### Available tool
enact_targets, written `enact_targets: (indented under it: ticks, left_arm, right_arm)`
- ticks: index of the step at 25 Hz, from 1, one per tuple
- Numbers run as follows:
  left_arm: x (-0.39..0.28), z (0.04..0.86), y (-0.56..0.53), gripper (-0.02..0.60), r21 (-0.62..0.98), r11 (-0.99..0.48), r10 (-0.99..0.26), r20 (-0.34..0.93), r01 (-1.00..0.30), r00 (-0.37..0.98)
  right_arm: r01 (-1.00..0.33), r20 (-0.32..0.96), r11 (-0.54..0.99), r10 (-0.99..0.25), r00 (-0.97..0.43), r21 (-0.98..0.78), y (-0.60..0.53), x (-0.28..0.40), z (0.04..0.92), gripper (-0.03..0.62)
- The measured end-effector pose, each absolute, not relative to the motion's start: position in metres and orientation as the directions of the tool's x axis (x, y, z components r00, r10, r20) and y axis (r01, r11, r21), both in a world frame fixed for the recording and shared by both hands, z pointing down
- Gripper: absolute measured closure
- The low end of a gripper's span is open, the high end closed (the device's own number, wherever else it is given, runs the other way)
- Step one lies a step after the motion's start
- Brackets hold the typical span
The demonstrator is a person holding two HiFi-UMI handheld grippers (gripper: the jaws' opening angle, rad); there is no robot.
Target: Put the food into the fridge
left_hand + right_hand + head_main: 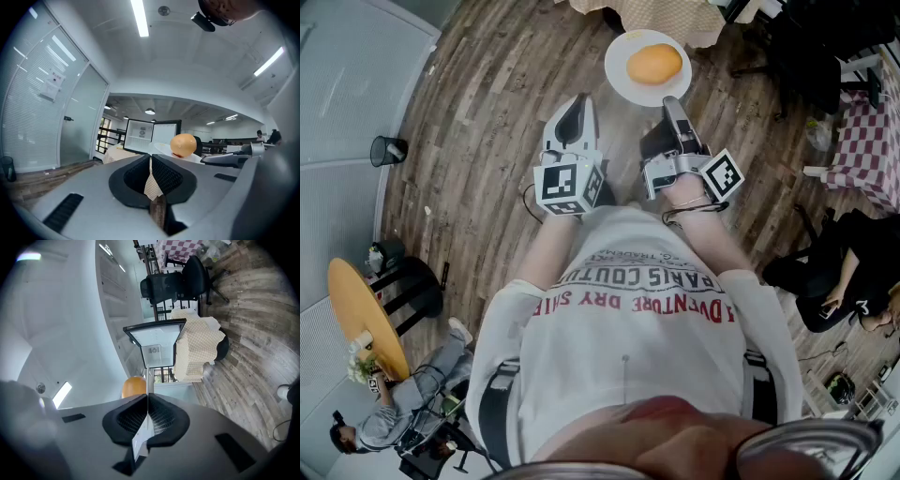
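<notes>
R gripper (pixel 674 103) was clenched on the near rim of the round white plate (pixel 621 77), with the round orange fruit (pixel 653 64) at the plate's middle, straight ahead of its jaws. L gripper (pixel 576 105) was closed on nothing, near the plate's left edge but off it. The small white fridge (pixel 140 136), door open, stood farther ahead by the check-cloth table (pixel 675 21). I saw nothing btwn.

Your plate (pixel 647 92) looks smooth, glossy white; the upper-left floor (pixel 487 112) is matt, weathered wood planks; the top-edge tablecloth (pixel 661 14) is checked cloth.
</notes>
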State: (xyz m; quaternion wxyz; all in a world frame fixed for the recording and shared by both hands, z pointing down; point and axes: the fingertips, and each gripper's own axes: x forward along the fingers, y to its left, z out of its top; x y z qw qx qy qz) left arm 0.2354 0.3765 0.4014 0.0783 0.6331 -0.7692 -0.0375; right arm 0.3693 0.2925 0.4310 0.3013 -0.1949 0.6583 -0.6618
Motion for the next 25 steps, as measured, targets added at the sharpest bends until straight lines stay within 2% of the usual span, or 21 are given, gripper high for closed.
enact_targets:
  ticks: [15,25]
  left_arm:
    - [0.241,0.411,0.368,0.549,0.188,0.198,-0.979,0.092,-0.962,-0.183]
    - [0.224,0.415,0.348,0.548,0.223,0.207,-0.977,0.098,-0.953,-0.189]
  right_arm:
    - [0.137,-0.113,0.014,-0.651,-0.75,-0.991,0.284,0.376,0.441,0.565]
    - [0.155,-0.154,0.05,-0.609,-0.778,-0.987,0.271,0.355,0.436,0.565]
